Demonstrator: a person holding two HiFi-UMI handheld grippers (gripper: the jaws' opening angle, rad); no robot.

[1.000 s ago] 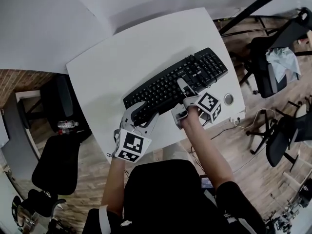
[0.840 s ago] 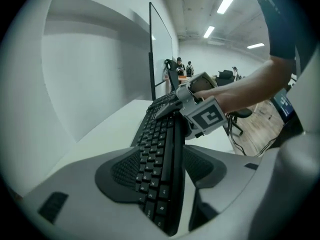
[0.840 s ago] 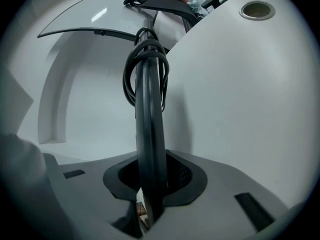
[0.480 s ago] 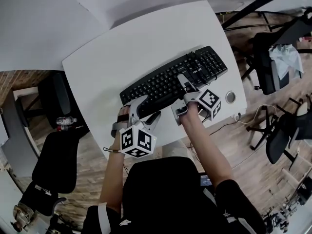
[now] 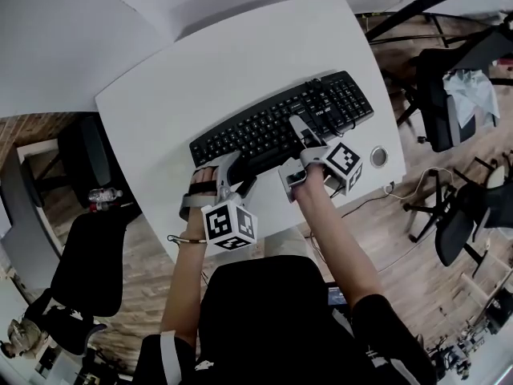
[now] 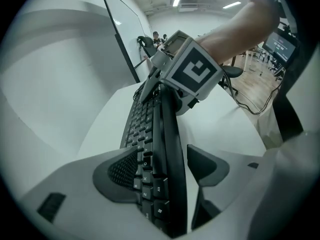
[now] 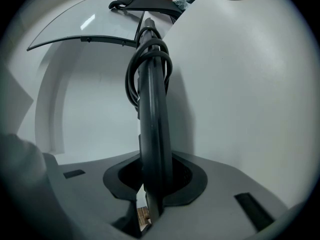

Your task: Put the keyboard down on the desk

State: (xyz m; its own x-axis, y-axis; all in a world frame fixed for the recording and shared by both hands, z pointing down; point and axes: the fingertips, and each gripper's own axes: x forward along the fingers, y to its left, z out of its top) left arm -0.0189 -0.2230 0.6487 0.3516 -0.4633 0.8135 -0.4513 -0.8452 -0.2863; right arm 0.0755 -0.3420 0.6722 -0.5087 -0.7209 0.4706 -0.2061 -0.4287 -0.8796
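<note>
A black keyboard [image 5: 280, 127] lies slantwise on the white desk [image 5: 184, 87]. My left gripper [image 5: 235, 179] is at the keyboard's near left end. In the left gripper view the keyboard [image 6: 160, 134] runs between its jaws, which are opening. The right pad [image 6: 207, 164] stands apart from the keyboard's edge. My right gripper [image 5: 290, 147] is shut on the keyboard's near edge, right of the middle. In the right gripper view both pads hug the thin edge [image 7: 152, 119], and the coiled cable [image 7: 150, 54] lies wrapped further along it.
A round grommet [image 5: 378, 158] is set in the desk near its right corner. Black office chairs stand at the left [image 5: 92, 271] and right [image 5: 449, 111]. A bottle [image 5: 100, 196] lies beside the desk's left edge, and a cable [image 5: 409, 195] trails on the wooden floor.
The left gripper's jaws have spread apart and come off the keyboard's near left end, and its marker cube has drawn back toward the person. The right gripper keeps its grip.
</note>
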